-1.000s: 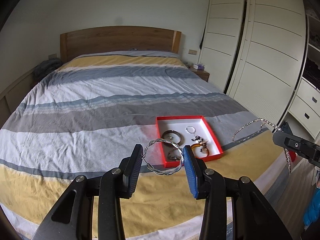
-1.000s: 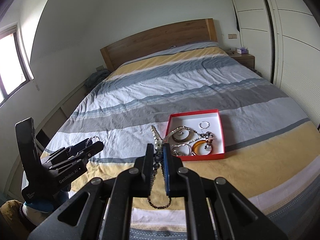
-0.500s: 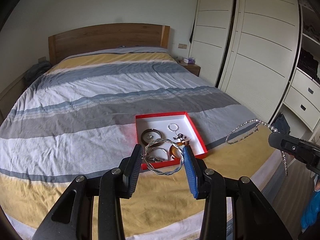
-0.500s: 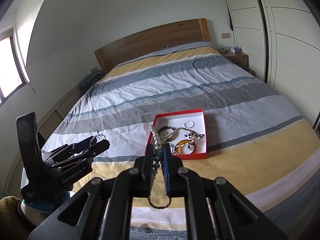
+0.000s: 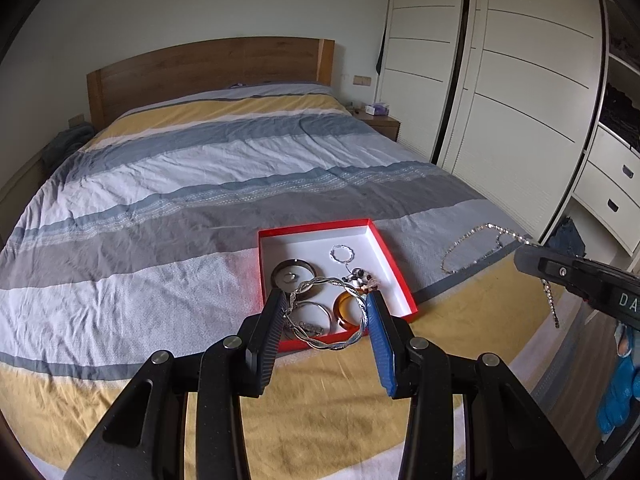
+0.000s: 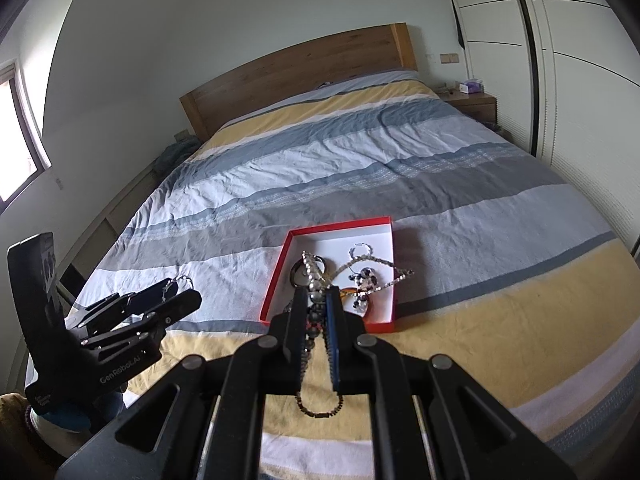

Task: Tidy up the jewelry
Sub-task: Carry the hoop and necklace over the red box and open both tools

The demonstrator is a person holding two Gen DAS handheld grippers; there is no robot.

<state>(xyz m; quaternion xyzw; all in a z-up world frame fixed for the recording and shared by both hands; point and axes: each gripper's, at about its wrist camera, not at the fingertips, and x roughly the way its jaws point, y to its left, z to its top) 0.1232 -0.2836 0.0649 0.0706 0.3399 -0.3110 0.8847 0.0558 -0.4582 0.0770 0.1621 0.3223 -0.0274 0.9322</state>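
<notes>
My left gripper (image 5: pixel 325 296) is shut on a twisted silver bangle (image 5: pixel 334 346) and holds it above the near edge of the red tray (image 5: pixel 394 270) on the bed. The tray has a dark bangle (image 5: pixel 292 270), an orange bangle (image 5: pixel 345 309), a thin silver bangle (image 5: pixel 316 306) and small beaded pieces (image 5: pixel 360 278). My right gripper (image 6: pixel 316 292) is shut on a dark bead necklace (image 6: pixel 320 404) and a rhinestone chain (image 6: pixel 378 278). They dangle over the tray's (image 6: pixel 280 276) near left corner. In the left wrist view, the right gripper (image 5: pixel 576 276) is to the right of the tray.
The striped bedspread (image 5: pixel 168 208) stretches back to a wooden headboard (image 5: pixel 208 68). White wardrobe doors (image 5: pixel 512 92) and drawers (image 5: pixel 612 188) stand to the right of the bed, and a nightstand (image 5: pixel 380 122) is in the far corner. The left gripper (image 6: pixel 160 304) shows at the right wrist view's left edge.
Both grippers have moved closer to the red tray, each still holding its jewelry. The tray now sits under the left fingertips and just ahead of the right ones.
</notes>
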